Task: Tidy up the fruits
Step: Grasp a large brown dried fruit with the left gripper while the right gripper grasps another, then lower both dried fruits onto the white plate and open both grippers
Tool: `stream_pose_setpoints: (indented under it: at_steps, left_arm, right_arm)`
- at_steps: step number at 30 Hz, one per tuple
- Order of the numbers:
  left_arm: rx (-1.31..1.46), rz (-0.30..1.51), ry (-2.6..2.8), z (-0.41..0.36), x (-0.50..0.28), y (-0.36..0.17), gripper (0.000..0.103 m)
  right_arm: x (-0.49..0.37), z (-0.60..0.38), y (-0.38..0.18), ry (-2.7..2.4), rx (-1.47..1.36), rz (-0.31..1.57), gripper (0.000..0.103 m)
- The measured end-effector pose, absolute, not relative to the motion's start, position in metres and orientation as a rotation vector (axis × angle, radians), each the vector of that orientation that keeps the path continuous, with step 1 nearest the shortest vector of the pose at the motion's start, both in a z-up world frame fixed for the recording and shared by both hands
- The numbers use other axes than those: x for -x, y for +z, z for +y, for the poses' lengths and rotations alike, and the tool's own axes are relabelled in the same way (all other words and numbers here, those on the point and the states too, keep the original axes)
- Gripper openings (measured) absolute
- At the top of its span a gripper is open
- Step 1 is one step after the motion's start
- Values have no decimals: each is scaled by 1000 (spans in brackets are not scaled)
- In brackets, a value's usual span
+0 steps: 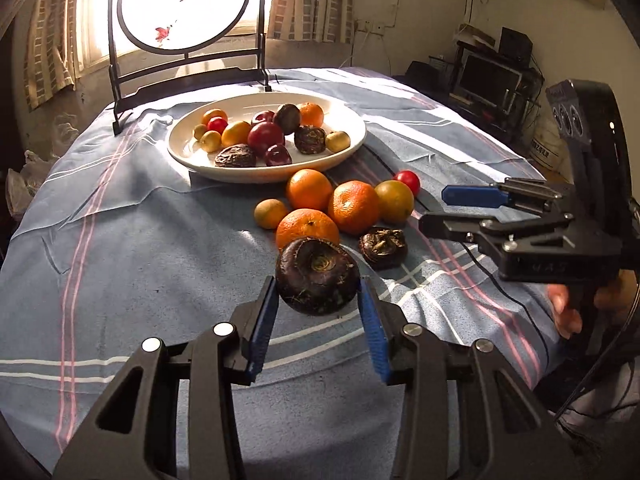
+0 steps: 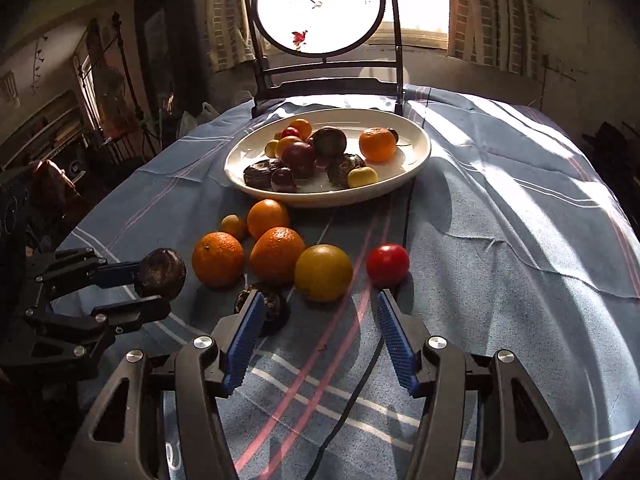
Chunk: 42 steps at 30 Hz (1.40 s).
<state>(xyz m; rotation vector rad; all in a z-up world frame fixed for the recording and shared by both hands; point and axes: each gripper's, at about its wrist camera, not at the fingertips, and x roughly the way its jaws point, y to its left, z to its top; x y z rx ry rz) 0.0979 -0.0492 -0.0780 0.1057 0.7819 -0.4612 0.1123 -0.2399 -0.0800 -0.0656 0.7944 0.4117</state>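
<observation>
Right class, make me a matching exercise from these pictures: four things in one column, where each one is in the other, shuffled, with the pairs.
1. dark round fruit
2. red fruit
3. white plate
4. round bird screen

a. on the cloth, near the right gripper
b. behind the plate, by the window
c. held in the left gripper
d. holding a pile of fruit

Pairs: 1-c, 2-a, 3-d, 4-b
</observation>
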Motion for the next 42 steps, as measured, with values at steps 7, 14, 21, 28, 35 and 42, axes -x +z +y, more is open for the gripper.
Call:
stream_pose_setpoints:
  at_steps: [7, 14, 21, 28, 35, 42]
  left_arm:
    - [-33, 778, -425, -18, -95, -76, 40]
    - [-18, 774, -432, -12, -95, -78, 40]
    - [-15, 761, -455, -15, -106, -71, 40]
    - [-15, 699, -450, -23, -154, -42, 40]
    - [-15, 731, -409, -37, -230, -42, 40]
    - [32, 765, -348, -30, -265, -56, 57]
  right_arm:
    - [-129, -201, -93, 417, 143, 914, 55]
    - [-126, -201, -89, 414, 101, 909, 38]
    - [-122, -231, -52, 417, -1, 798, 38]
    - [-183, -260, -24, 330, -69, 768, 38]
    - [-253, -259, -35, 259, -99, 793, 38]
    - [-275, -254, -49, 235, -107, 807, 54]
